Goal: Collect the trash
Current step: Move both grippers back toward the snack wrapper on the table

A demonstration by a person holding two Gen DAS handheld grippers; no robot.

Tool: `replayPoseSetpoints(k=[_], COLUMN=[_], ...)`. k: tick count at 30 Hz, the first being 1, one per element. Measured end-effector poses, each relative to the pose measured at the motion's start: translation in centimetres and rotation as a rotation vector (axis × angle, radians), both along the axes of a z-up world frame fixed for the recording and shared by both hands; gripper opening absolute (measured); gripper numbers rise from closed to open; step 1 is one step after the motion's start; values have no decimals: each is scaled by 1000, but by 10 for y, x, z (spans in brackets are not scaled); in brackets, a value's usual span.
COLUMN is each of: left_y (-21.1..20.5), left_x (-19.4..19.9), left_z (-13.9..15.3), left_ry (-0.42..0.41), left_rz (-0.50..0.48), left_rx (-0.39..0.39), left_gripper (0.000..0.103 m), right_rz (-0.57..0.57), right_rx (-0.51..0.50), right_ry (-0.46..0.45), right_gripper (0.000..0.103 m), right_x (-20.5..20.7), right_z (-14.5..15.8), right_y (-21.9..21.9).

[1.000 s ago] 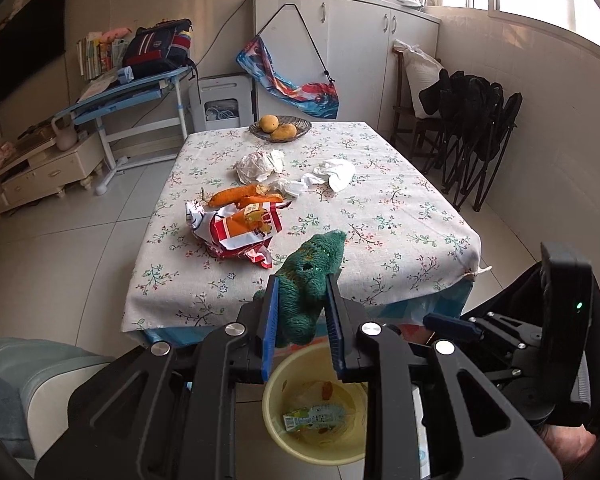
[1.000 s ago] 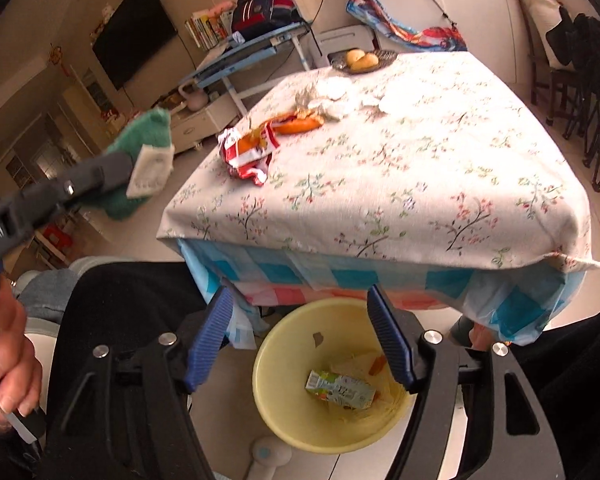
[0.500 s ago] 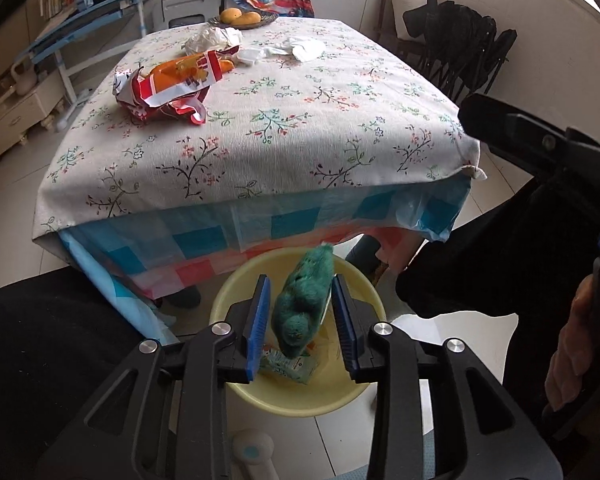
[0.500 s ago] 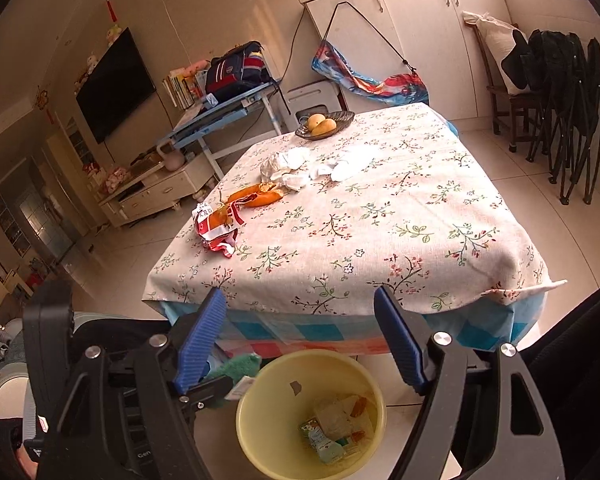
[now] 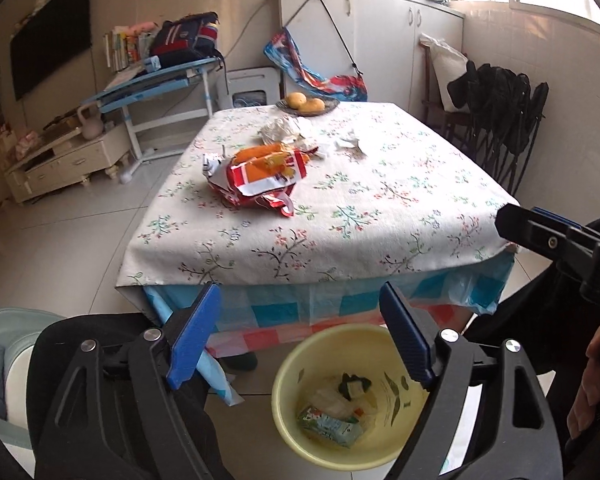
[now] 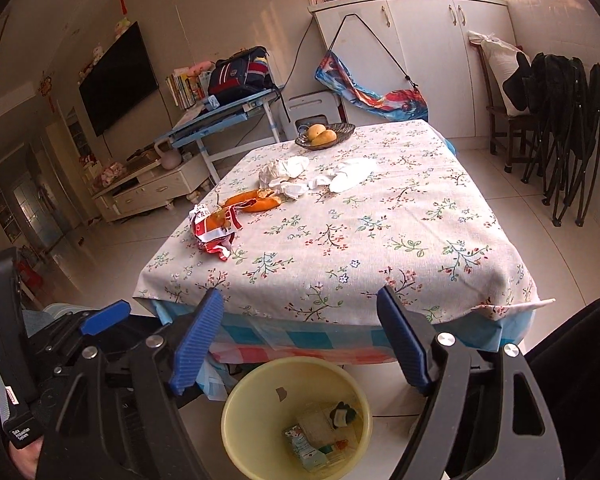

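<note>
Ribbed blue left tongs (image 5: 300,336) opening empty, right tongs (image 6: 300,340) opening empty, above round yellow plastic bin (image 5: 292,412).

White label on left hand-held gripper (image 6: 104,316) body at near left, small print reading "Data Acquisition System" as best made out, red-and-white snack wrapper (image 6: 214,230) on bench (image 6: 380,240) with lettering too crumpled to read, green carton (image 6: 308,446) in yellow bin (image 6: 236,412) with print illegible

Setting was a home living-dining room. A wall-mounted TV (image 6: 118,80), floral-clothed dining table (image 6: 380,240), fruit basket (image 6: 325,135) and white cabinets (image 6: 420,60) indicated this.
</note>
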State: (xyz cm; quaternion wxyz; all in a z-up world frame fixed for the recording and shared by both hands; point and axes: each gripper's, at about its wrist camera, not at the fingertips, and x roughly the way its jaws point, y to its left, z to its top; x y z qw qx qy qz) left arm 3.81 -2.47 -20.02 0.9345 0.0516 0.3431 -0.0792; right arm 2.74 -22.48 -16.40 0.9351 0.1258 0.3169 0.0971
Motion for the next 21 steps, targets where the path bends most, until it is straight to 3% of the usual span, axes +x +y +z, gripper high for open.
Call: replayPoseSetpoints(k=[7,21], left_y=[13,22], left_x=[2,1], left_z=[0,-5], left_ry=[-22,-30], left_rz=[63,101], left_rx=[-16,-27], left_gripper=[83,87], right_rz=[4,15], right_rx=[-18,-36], right_ry=[1,12], right_gripper=[79,79], right_x=[2,2], right_z=[-2,-5], right_y=[3,8])
